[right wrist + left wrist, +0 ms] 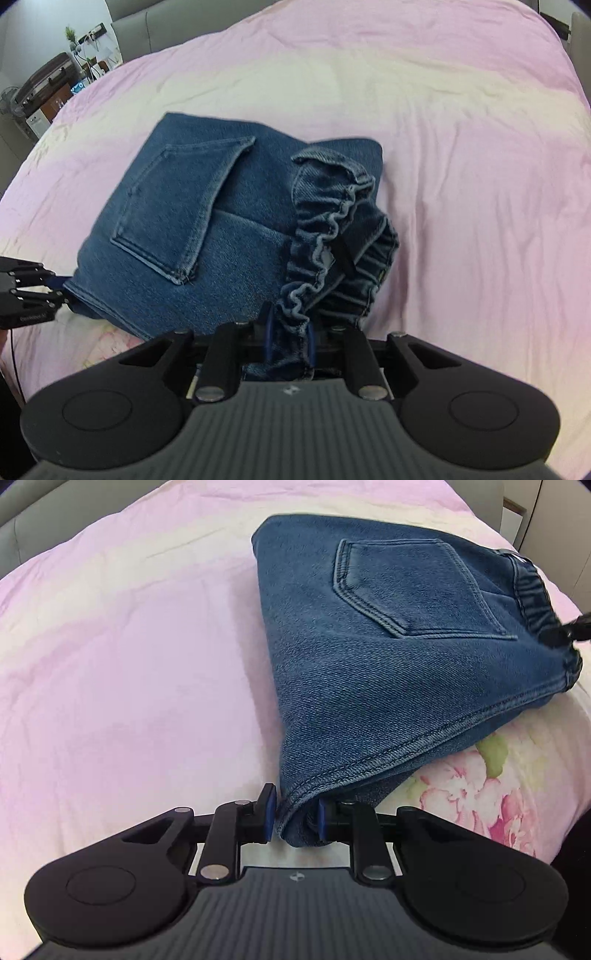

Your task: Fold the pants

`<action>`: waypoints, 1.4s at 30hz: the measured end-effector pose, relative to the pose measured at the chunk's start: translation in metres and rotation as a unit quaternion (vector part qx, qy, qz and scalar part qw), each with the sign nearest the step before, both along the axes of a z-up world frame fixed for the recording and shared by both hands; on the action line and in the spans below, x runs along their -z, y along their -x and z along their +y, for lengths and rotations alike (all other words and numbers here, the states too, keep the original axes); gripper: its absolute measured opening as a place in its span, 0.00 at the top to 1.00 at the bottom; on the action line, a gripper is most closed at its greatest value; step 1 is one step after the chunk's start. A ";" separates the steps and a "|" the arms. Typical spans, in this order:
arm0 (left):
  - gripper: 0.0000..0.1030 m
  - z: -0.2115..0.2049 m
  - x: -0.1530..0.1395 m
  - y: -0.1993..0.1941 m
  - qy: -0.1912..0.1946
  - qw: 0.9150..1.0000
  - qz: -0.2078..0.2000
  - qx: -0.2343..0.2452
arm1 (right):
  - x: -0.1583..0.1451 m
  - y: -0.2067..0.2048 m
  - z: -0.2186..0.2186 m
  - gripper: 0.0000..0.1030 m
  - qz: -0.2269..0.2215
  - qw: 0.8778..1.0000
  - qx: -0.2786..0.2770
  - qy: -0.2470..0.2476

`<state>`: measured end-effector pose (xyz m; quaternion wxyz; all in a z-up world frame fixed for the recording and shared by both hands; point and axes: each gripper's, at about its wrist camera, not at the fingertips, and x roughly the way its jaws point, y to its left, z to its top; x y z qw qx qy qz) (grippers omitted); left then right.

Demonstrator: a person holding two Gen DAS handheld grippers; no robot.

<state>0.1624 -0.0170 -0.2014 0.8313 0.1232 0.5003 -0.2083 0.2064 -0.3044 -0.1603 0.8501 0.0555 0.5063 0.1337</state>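
Jeans hang pinched between left tool at the hem and right tool at the waistband.

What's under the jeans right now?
The jeans lie on a pink bedsheet, with a floral patch beside their near edge. Both grippers, left and right, pinch their edges. The sheet directly beneath is covered.

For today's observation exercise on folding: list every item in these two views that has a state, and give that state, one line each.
jeans: folded, back pocket up, near edge lifted off the bed.
waistband: elastic, bunched, gaping open.
left tongs: shut on a seamed corner of the jeans.
right tongs: shut on the waistband end.
bedsheet: spread out, lightly wrinkled.
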 end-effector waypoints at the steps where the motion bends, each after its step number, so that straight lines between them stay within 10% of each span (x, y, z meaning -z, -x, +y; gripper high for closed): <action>1: 0.76 -0.001 -0.002 0.001 -0.002 1.000 0.003 0.003 | 0.010 -0.001 0.000 0.89 0.011 1.000 0.007 -0.007; 7: 0.76 -0.006 -0.024 0.007 -0.021 0.999 0.018 0.035 | -0.006 -0.005 -0.007 0.75 0.008 0.999 0.028 -0.043; 12: 0.76 -0.005 -0.056 0.011 -0.051 0.997 -0.003 0.061 | -0.029 -0.005 -0.024 0.39 -0.006 0.994 0.057 -0.091; 16: 0.75 0.002 -0.076 -0.015 -0.027 0.999 -0.019 0.037 | -0.029 -0.021 -0.049 0.36 -0.004 0.984 0.114 -0.140; 26: 0.66 -0.016 -0.075 -0.067 0.043 0.999 -0.002 -0.022 | 0.013 -0.060 -0.077 0.35 0.045 0.948 0.200 -0.244; 27: 0.66 -0.016 -0.074 -0.067 0.046 0.999 0.000 -0.024 | 0.014 -0.060 -0.079 0.57 0.043 0.945 0.199 -0.255; 32: 0.66 -0.023 -0.067 -0.067 0.049 0.998 0.003 -0.037 | -0.020 -0.068 -0.051 0.75 -0.005 0.974 0.120 -0.190; 38: 0.66 -0.022 -0.068 -0.076 0.066 0.994 -0.016 -0.083 | -0.087 -0.078 -0.018 0.77 -0.094 0.971 0.020 -0.217; 42: 0.66 -0.023 -0.073 -0.081 0.077 0.992 -0.025 -0.094 | -0.079 -0.100 -0.028 0.78 -0.084 0.974 0.033 -0.208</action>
